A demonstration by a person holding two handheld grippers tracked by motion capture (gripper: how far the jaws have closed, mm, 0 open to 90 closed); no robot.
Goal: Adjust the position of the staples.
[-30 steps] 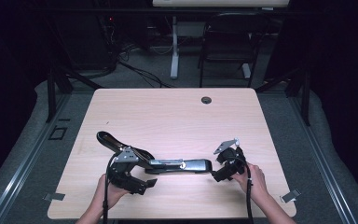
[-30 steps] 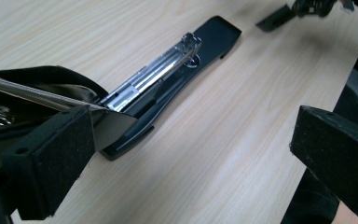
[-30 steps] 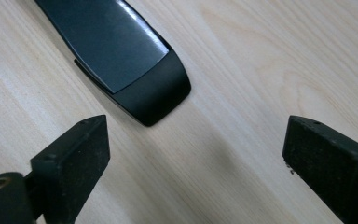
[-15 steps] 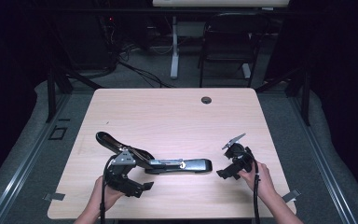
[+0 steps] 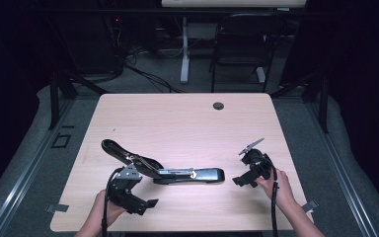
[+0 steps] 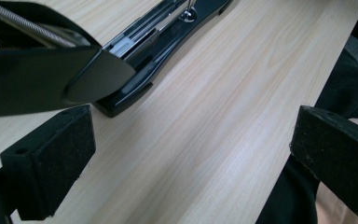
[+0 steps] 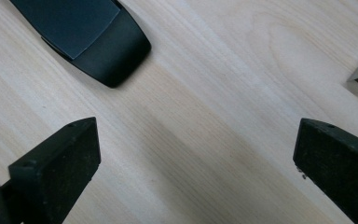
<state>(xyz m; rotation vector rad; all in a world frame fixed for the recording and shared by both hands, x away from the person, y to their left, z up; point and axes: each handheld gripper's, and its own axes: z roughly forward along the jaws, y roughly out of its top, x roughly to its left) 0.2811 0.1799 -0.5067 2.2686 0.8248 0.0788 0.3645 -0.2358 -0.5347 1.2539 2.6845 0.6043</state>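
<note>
stapler (image 5: 177, 173) lies swung open flat on the bench (image 5: 187, 123), likely for refilling | left tongs (image 5: 150, 203) apart, beside its lid | right tongs (image 5: 237, 181) apart, just opened, nothing between, near its end

Black stapler (image 5: 177, 173) with silver inner rail, pale woodgrain table (image 5: 187, 123)

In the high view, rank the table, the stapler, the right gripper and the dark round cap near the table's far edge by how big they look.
1. table
2. stapler, opened out long
3. right gripper, clearly shorter than the stapler
4. round cap, smallest; it lies farthest from the camera, but the gap looks too wide to doubt.
</note>
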